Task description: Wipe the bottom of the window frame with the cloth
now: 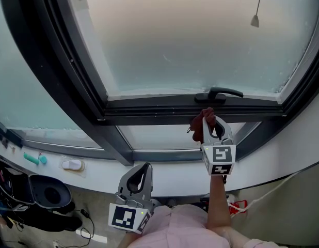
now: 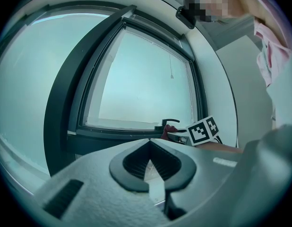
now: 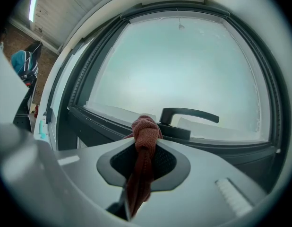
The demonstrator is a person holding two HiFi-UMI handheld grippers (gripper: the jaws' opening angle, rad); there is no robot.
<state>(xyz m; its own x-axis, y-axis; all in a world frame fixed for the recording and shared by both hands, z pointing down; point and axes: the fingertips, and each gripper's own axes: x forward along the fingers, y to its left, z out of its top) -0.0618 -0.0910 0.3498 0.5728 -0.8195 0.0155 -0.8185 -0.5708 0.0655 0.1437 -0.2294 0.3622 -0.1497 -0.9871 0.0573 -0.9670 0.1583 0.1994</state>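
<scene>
A rust-red cloth [image 1: 203, 122] is bunched between the jaws of my right gripper [image 1: 211, 122], which is shut on it. The cloth's knotted end [image 3: 145, 129] sticks out past the jaws just in front of the dark bottom rail of the window frame [image 1: 164, 111], below the black window handle [image 1: 220, 93]. In the right gripper view the handle [image 3: 186, 114] sits just beyond the cloth. My left gripper [image 1: 143, 169] hangs lower and to the left, near the white sill [image 1: 164, 180], shut with nothing in it [image 2: 149, 143]. In the left gripper view I see the right gripper's marker cube [image 2: 203, 130].
On the white sill at the left lie a teal object [image 1: 34, 159] and a small white object [image 1: 72, 164]. A black round container [image 1: 51, 194] stands below them. A blind cord weight [image 1: 255, 20] hangs before the frosted glass. A red-and-white item [image 1: 236, 206] lies on the floor.
</scene>
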